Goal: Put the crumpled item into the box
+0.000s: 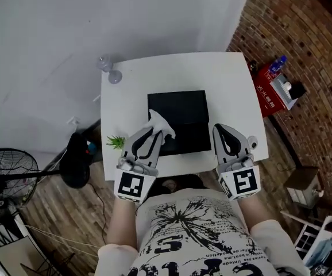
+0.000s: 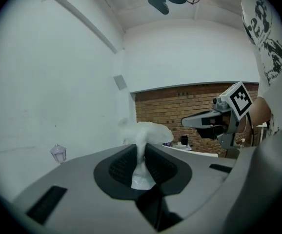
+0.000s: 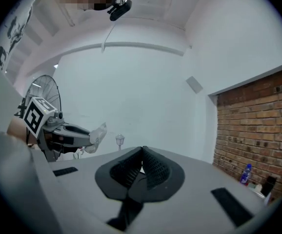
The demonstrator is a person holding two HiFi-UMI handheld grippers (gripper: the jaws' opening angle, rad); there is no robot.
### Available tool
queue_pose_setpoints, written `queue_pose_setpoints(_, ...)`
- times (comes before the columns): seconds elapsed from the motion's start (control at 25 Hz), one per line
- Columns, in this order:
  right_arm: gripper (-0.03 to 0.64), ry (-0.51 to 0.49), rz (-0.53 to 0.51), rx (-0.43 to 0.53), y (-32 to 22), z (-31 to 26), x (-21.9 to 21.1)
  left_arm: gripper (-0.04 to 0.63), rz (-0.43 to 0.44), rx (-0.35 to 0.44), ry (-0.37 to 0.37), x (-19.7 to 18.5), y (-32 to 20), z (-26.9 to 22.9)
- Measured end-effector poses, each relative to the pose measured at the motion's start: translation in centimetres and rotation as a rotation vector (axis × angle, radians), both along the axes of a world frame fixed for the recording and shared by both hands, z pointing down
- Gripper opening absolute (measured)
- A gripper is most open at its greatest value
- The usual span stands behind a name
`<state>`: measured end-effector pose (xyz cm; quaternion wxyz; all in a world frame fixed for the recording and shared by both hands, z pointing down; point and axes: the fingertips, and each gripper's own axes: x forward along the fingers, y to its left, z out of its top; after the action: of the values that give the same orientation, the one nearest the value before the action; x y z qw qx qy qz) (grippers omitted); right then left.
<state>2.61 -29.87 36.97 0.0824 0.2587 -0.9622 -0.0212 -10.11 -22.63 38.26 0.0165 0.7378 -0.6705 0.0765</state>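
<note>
L gripper (image 1: 156,132) clenched on crumpled white paper wad (image 1: 161,125), poised over near-left part of flat black rectangular box (image 1: 180,111) on white table (image 1: 223,73), prob. for drop-in. R gripper (image 1: 222,132) pinched closed, empty, parked near-right, apparently clear of the drop.

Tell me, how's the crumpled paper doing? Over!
Left gripper fingers shut on crumpled paper. Right gripper shut, empty. Paper over black box's left edge. Nothing in the way.
</note>
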Motion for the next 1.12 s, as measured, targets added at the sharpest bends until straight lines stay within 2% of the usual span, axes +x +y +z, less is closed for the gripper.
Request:
queue_pose_setpoints(0.12,0.015,0.015,-0.063,-0.027,-1.7,1.9,-0.8,0.064,0.008,-0.134,-0.043,0.5,-1.3,3.7)
queue_pose_setpoints(0.32,0.015,0.057,-0.175,-0.095,-3.5,5.8,-1.9,0.064,0.039,-0.285,-0.117,1.9,-3.2,9.0)
queue_pose_setpoints(0.48,0.015,0.079,-0.212,-0.139,-4.8,8.5,-2.1,0.064,0.133,-0.368,-0.179,4.0,-4.1,13.7)
queue_pose_setpoints(0.6,0.015,0.100,-0.236,-0.156,-5.4,10.1,-2.0,0.064,0.215,-0.435,-0.190,5.6,-4.2,16.7)
queue_pose_setpoints(0.8,0.015,0.113,-0.253,-0.204,-6.0,12.5,-1.5,0.065,0.308,-0.586,-0.231,6.6,-5.1,20.9)
queue_pose_setpoints(0.96,0.015,0.130,-0.243,-0.232,-6.5,13.9,-1.1,0.066,0.370,-0.653,-0.230,6.8,-6.2,22.9)
queue_pose_setpoints(1.12,0.015,0.132,-0.231,-0.242,-6.7,14.5,-0.8,0.067,0.415,-0.687,-0.238,6.9,-7.0,24.3)
